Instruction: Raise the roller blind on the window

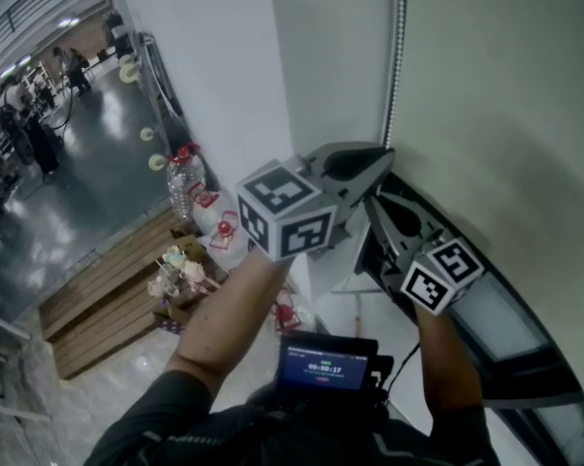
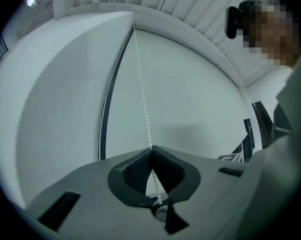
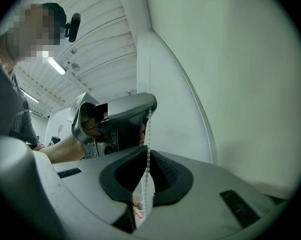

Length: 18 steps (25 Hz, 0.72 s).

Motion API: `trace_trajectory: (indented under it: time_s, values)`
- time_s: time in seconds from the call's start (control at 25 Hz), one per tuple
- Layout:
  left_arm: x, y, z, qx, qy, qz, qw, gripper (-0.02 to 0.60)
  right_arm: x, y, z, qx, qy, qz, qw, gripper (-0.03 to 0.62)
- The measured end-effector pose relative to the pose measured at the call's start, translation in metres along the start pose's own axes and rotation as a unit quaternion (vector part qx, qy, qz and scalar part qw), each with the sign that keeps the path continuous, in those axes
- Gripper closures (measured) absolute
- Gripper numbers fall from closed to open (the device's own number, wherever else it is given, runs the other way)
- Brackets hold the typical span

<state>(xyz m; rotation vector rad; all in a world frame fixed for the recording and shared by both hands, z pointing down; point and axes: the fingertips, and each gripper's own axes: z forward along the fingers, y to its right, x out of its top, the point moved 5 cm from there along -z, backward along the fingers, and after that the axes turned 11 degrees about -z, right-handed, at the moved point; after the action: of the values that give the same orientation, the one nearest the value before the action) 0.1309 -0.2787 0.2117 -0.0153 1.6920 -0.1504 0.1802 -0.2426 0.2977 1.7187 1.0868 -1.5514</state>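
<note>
The pale roller blind (image 1: 505, 95) hangs down over the window on the right. Its white bead chain (image 1: 399, 56) drops along the blind's left edge. My left gripper (image 1: 387, 153) is the higher one and is shut on the chain (image 2: 142, 94), which enters its tips (image 2: 151, 148) from above. Just below it, my right gripper (image 1: 372, 202) is also shut on the chain (image 3: 149, 129). In the right gripper view the strand runs from the right gripper's tips (image 3: 148, 148) up to the left gripper (image 3: 149, 104). A second strand (image 2: 104, 119) hangs along the blind's edge.
A white wall pillar (image 1: 224, 66) stands left of the window, and a dark window frame (image 1: 525, 357) curves below the blind. Far below lie wooden pallets (image 1: 108, 289), a water bottle (image 1: 182, 184) and small clutter. A small screen (image 1: 323, 362) sits at the person's chest.
</note>
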Motion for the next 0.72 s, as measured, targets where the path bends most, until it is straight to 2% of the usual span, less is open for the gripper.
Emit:
trace_trajectory:
  time_s: [0.12, 0.24, 0.4, 0.72]
  values:
    - [-0.004, 0.0, -0.001, 0.002, 0.008, 0.007, 0.9999, 0.583, -0.004, 0.0, -0.001, 0.001, 0.001, 0.001, 1.0, 0.572]
    - [-0.011, -0.001, -0.003, 0.007, -0.001, 0.017, 0.9998, 0.583, -0.009, -0.001, -0.003, 0.004, -0.008, 0.003, 1.0, 0.572]
    - [-0.026, -0.006, -0.007, 0.004, -0.011, -0.003, 0.9999, 0.583, -0.025, -0.003, -0.003, 0.004, -0.028, 0.012, 1.0, 0.572]
    - [-0.062, -0.01, -0.014, 0.014, -0.029, -0.018, 0.9993, 0.584, -0.06, -0.007, -0.007, 0.003, -0.064, 0.028, 0.998, 0.572]
